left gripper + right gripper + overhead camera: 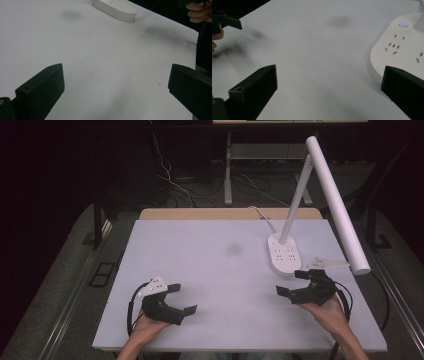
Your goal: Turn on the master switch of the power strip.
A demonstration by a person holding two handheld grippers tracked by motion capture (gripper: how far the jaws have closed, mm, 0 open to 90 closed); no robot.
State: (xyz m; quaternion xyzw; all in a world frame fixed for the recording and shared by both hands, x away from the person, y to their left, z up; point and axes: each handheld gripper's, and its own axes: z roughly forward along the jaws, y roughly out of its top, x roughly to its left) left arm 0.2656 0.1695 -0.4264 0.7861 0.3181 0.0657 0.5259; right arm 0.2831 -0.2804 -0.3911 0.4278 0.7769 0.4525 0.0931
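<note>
Black right tongs [291,282] gape low.

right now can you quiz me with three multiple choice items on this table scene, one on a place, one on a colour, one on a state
1. Where does the lamp base stand on the table?
A. near the left gripper
B. on the right part, just beyond the right gripper
C. at the near left corner

2. What colour is the small light on the lamp base?
A. red
B. green
C. blue

3. How do the jaws of the right gripper stand?
A. open, nothing between them
B. shut on the lamp base
C. shut on a cable

Answers:
1 B: the high view shows the base on the right, just past the right gripper.
2 C: the right gripper view shows a blue dot by the lamp's stem.
3 A: the right gripper view shows the jaws wide apart over bare table.
</note>
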